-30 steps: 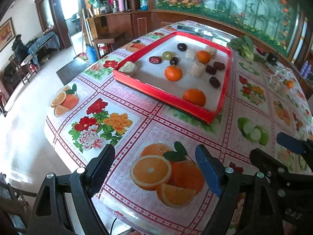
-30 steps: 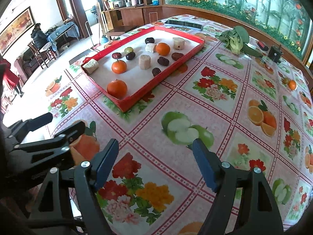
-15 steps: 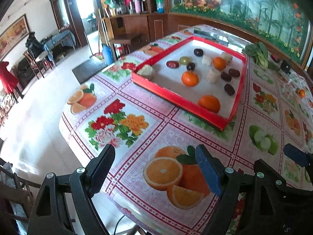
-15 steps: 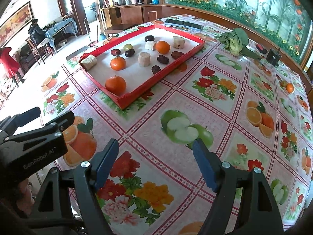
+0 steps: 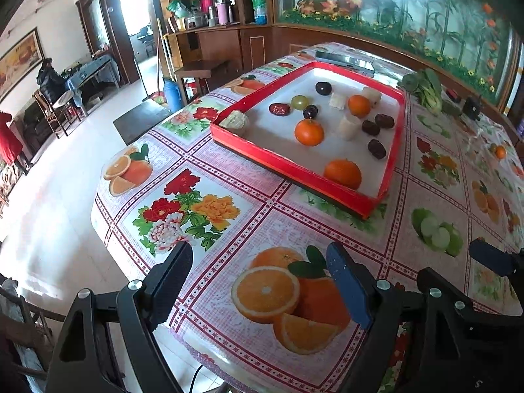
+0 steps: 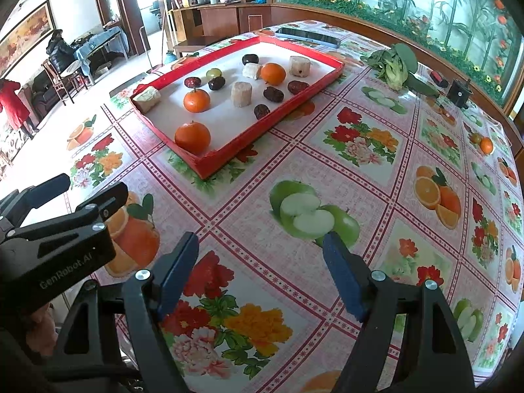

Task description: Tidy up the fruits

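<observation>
Change since earlier frame: both grippers have drawn back from the red tray (image 5: 294,167); it sits farther off and more of the room floor shows in the left view.
Left gripper (image 5: 262,281): jaws spread, nothing between them, over a printed orange at the near tabletop edge.
Right gripper (image 6: 260,270): jaws spread, empty, over printed flowers and a printed green apple.
Task things: three oranges, nearest one (image 6: 192,136) in the tray's near corner; dark dates, e.g. (image 6: 261,110); one green grape (image 5: 299,102); pale cut chunks, e.g. (image 6: 241,94). All lie loose on the tray's white floor.
Tabletop (image 6: 294,177): covered by a fruit-and-flower printed cloth.
In the way: nothing stands between either gripper and the tray.
Around: leafy greens (image 6: 394,65) beyond the tray's far right; a small black box (image 6: 458,93) by the wall; a dark flat device (image 6: 306,36) behind the tray.
Right view only: a stray orange (image 6: 486,145) far right shows clearly; left gripper's body at lower left.
Left view only: blue flask (image 5: 172,93) on the floor.
</observation>
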Tool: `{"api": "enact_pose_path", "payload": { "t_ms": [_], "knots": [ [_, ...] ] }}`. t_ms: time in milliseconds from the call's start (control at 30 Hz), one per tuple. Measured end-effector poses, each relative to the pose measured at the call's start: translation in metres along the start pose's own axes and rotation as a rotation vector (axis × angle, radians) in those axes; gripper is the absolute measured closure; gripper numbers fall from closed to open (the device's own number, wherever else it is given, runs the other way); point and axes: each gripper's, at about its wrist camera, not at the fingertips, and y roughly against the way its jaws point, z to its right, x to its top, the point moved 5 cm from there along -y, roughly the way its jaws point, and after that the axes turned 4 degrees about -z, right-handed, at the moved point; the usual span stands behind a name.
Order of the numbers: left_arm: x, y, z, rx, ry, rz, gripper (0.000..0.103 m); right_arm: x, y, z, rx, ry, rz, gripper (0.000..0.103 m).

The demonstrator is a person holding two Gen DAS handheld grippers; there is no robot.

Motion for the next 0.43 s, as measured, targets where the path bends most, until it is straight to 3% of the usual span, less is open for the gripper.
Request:
{"api": "enact_pose_path", "payload": {
  "t_ms": [433],
  "knots": [
    [0.0009,-0.0047,0.0014,-0.002,0.005,-0.023,0.018,0.0021,-0.001,0.0,0.0,0.003,-0.006,0.024]
  ]
}}
